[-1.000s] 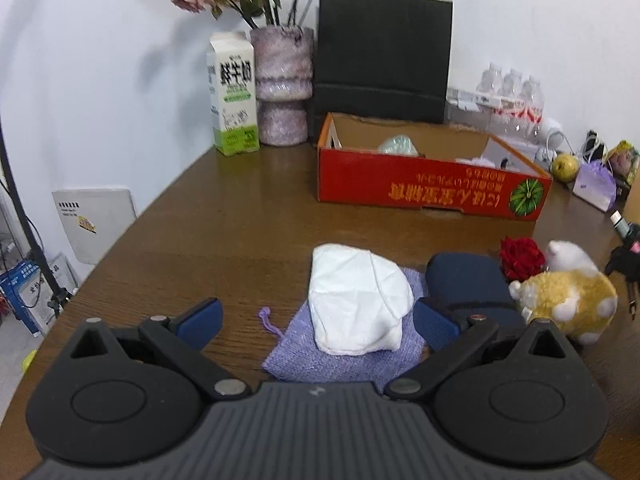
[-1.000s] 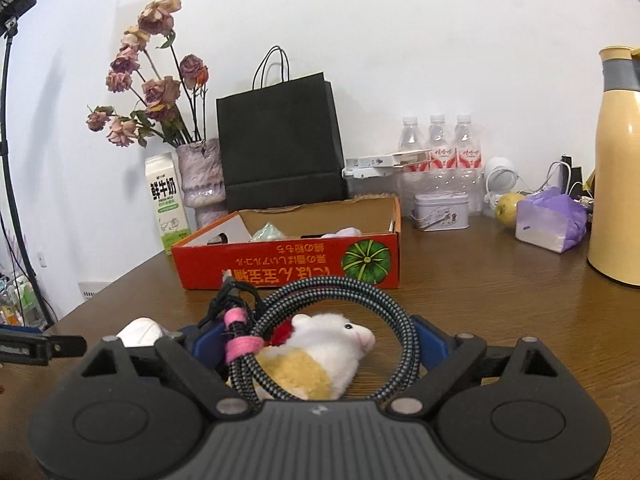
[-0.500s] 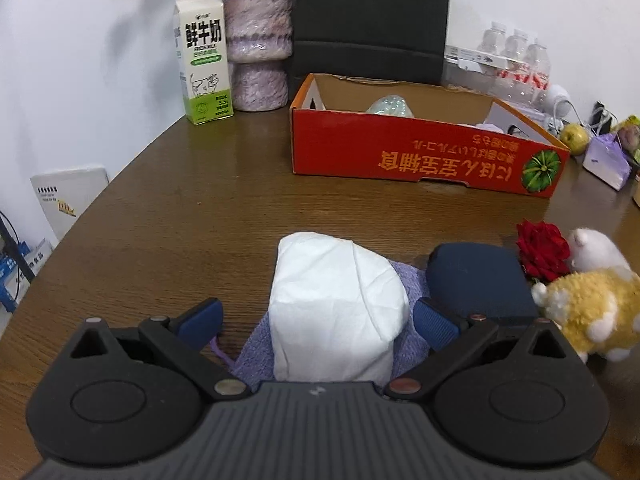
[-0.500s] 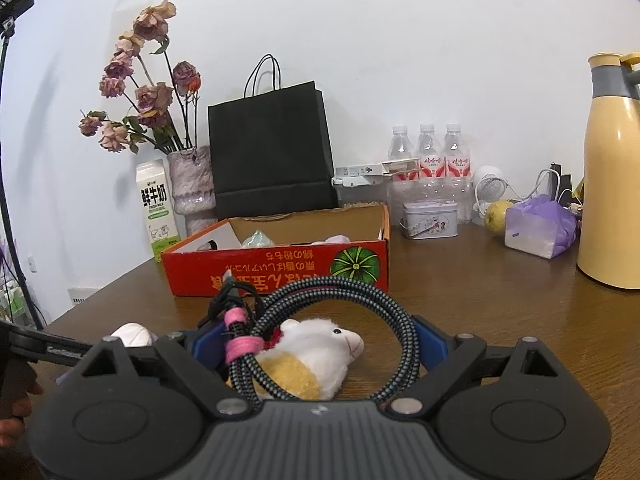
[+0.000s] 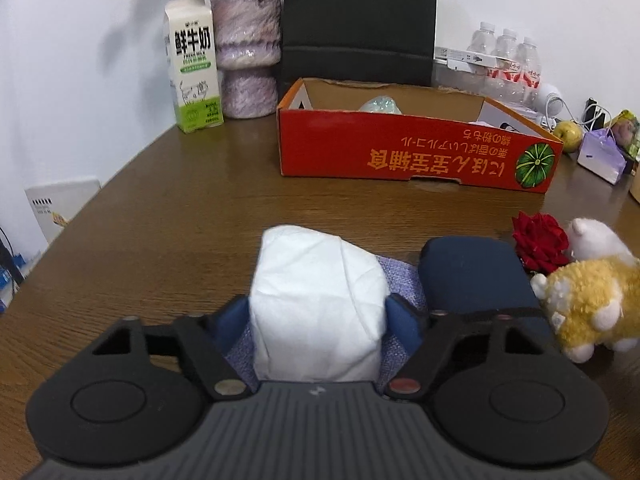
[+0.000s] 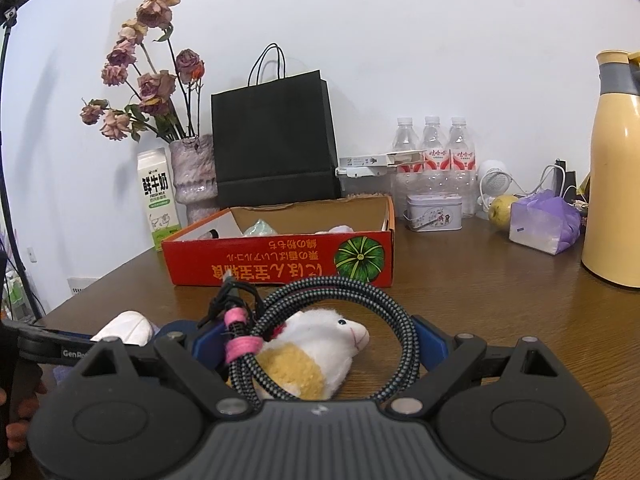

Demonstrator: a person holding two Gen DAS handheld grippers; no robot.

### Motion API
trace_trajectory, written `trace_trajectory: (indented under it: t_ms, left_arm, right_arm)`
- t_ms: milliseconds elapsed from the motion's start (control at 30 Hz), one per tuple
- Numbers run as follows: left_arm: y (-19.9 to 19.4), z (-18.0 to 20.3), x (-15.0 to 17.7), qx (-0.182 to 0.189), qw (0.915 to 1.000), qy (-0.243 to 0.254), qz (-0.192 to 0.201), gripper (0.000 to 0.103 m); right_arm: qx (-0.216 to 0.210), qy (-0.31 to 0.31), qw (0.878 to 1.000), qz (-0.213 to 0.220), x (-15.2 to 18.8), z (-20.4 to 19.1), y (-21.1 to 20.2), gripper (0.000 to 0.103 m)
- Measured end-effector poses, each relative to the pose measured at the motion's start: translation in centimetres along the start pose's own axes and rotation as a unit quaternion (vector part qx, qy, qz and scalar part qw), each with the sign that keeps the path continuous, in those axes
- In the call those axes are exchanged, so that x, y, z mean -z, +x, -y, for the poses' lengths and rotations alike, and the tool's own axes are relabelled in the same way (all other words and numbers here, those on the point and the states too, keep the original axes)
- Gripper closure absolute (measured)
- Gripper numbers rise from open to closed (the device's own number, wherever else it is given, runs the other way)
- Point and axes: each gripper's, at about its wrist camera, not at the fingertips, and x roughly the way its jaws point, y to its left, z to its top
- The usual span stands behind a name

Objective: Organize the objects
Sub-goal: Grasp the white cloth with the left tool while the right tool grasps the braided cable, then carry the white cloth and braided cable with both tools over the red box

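A white folded paper bundle [image 5: 316, 280] lies on a purple cloth pouch [image 5: 400, 276] on the brown table [image 5: 180, 220]. My left gripper [image 5: 318, 316] is closing around it, and both blue pads touch its sides. Right of it lie a navy case [image 5: 472, 276], a red rose [image 5: 540, 240] and a yellow-white plush animal [image 5: 588, 296]. My right gripper [image 6: 320, 342] is shut on a coiled braided cable [image 6: 404, 320] tied with a pink band, held above the plush [image 6: 316, 364]. A red cardboard box [image 5: 400, 156] stands open behind.
Along the back wall stand a milk carton [image 5: 194, 64], a vase of dried flowers [image 5: 246, 52], a black paper bag [image 5: 358, 20] and water bottles [image 5: 506, 68]. At the right are a tin [image 6: 434, 212], a purple bag [image 6: 544, 224] and a yellow jug [image 6: 616, 168].
My left gripper moved forward and down over the white bundle, then its jaws came in against the bundle's sides. My right gripper kept still with the cable.
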Motion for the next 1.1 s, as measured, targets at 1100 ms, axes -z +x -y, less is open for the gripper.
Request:
trace_trajectory:
  t_ms: [1100]
  left_arm:
    - [-4.6,0.2,1.7,-0.004,0.9965,-0.010,0.082,0.055]
  right_arm:
    - [-0.003,-0.008,1.000,0.016,0.2,-0.2,-0.8,0.011]
